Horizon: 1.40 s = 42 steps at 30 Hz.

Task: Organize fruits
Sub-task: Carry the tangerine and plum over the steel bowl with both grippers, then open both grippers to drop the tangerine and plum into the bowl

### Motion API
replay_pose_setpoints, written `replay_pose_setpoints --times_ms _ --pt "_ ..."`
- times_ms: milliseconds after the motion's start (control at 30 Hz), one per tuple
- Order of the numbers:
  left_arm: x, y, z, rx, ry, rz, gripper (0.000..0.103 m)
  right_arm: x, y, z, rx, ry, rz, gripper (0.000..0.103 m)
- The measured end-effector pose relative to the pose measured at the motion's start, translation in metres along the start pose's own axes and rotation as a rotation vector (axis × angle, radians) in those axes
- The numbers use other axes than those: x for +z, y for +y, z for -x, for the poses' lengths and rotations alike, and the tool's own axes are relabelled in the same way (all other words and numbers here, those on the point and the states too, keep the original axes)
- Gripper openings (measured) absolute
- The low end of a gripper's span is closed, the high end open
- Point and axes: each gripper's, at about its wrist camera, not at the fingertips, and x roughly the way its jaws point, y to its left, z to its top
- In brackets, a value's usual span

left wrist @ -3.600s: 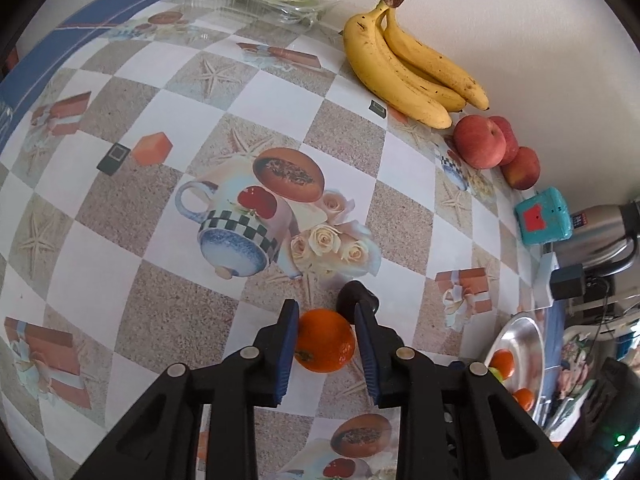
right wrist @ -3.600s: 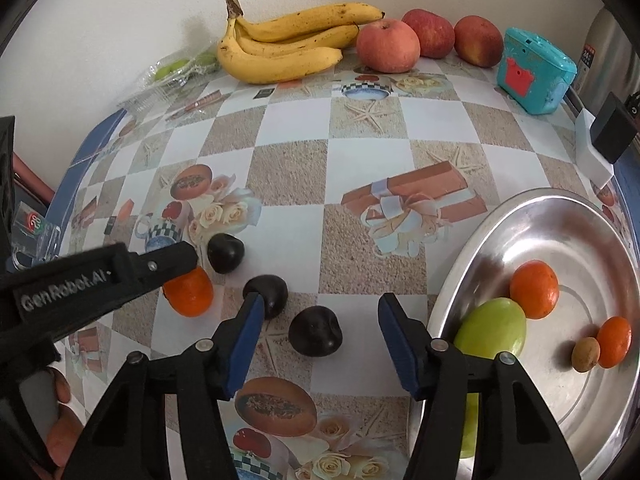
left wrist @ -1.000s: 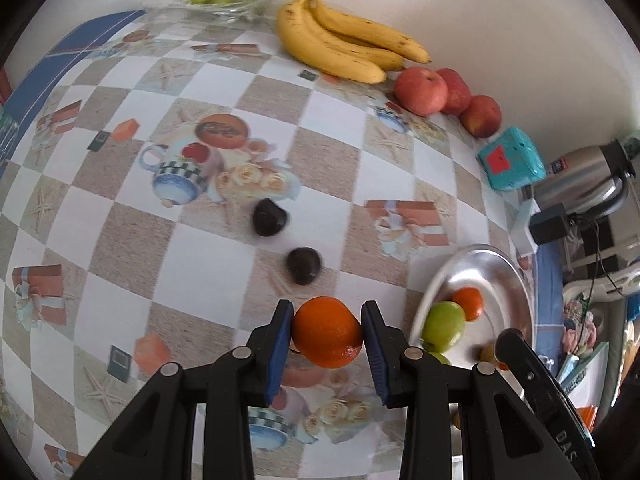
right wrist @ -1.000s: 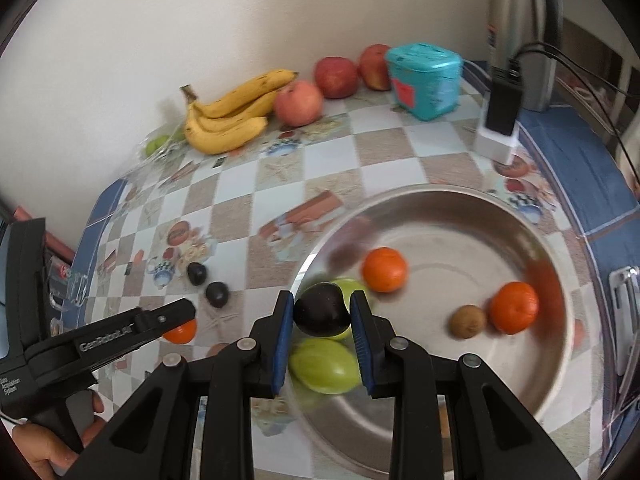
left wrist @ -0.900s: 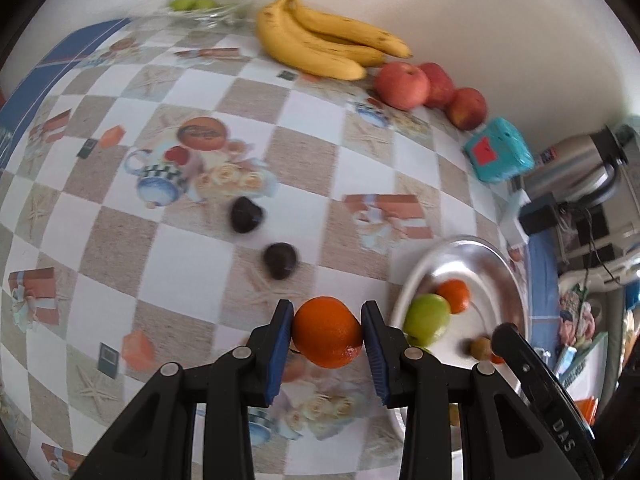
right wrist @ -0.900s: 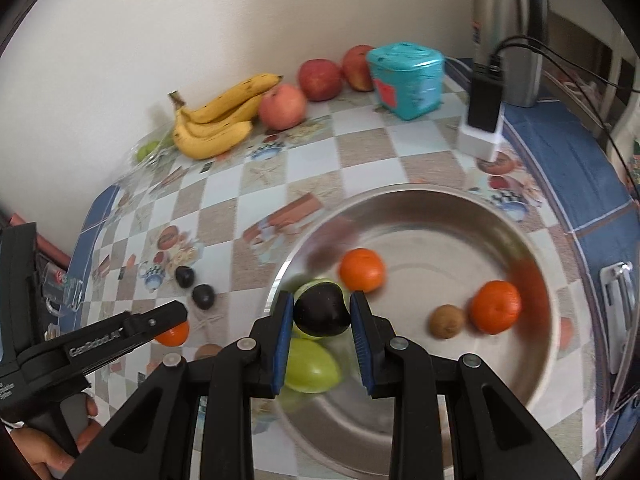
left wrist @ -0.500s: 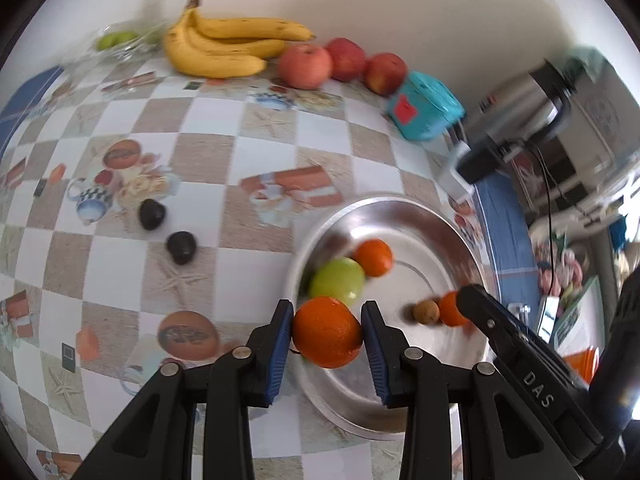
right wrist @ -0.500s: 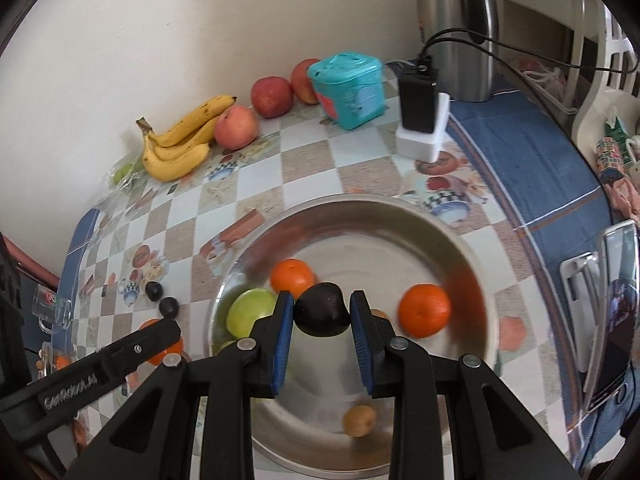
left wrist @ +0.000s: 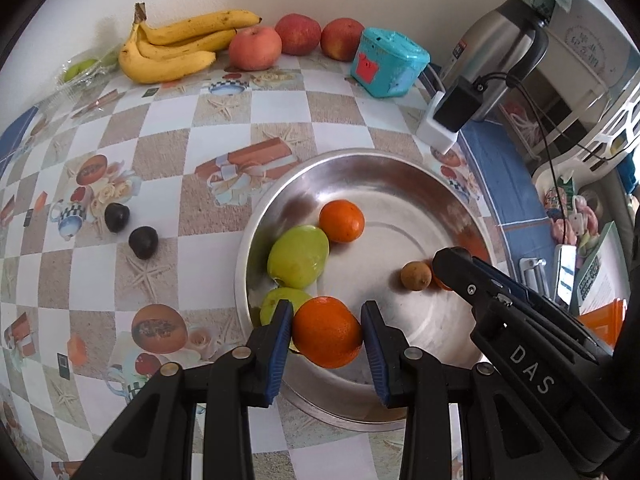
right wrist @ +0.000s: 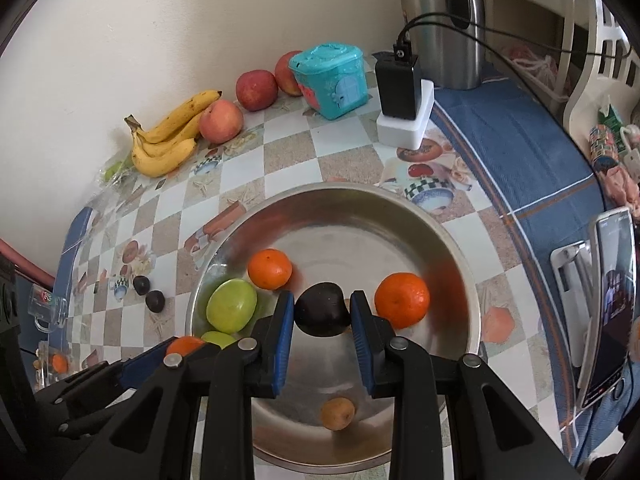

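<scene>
Steep wrist views (shared bowl (left wrist: 448, 200))

An orange (left wrist: 326, 337) and a dark plum (right wrist: 322, 314) hang over the steel bowl (left wrist: 400, 168), which holds two green fruits (left wrist: 298, 257), two more oranges (right wrist: 269, 269) and a small brown fruit (right wrist: 338, 413), while two dark plums (left wrist: 143, 242) lie left of the bowl.

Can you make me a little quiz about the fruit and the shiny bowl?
1. True or false: the left gripper holds an orange.
2. Which fruit sits between the right gripper's fingers: A) banana, B) dark plum, C) apple?
3. How many dark plums lie on the tablecloth outside the metal bowl?

Key: 1 true. 2 B. 3 two.
</scene>
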Motion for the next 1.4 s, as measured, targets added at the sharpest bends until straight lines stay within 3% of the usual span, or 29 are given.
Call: replay_pose_setpoints --times_ms 567,733,900,1100,1200,1333,1367,1400 --pt "-0.002 0.002 -0.009 -0.005 0.034 0.009 0.038 -0.006 -0.011 -0.021 -0.032 0.101 -0.047 0.031" --pt "0.000 -0.001 -0.005 -0.005 0.026 -0.002 0.040 -0.004 -0.013 -0.014 -0.034 0.086 -0.067 0.041" --pt "0.002 -0.005 0.005 -0.004 -0.004 -0.016 0.058 0.000 -0.016 -0.007 -0.039 0.066 -0.090 0.042" --pt "0.006 -0.002 0.012 -0.004 -0.020 -0.008 0.069 0.003 -0.023 -0.001 -0.053 0.057 -0.130 0.043" --pt "0.009 0.006 0.015 0.040 -0.038 0.005 0.075 0.002 -0.025 0.002 -0.058 0.058 -0.144 0.043" --pt "0.011 0.017 0.019 0.167 -0.088 -0.026 0.082 0.002 -0.024 0.007 -0.068 0.052 -0.148 0.044" --pt "0.012 0.021 0.020 0.203 -0.098 -0.028 0.083 0.002 -0.023 0.008 -0.072 0.052 -0.149 0.045" --pt "0.013 0.025 0.020 0.219 -0.104 -0.028 0.085 0.002 -0.023 0.008 -0.075 0.054 -0.148 0.052"
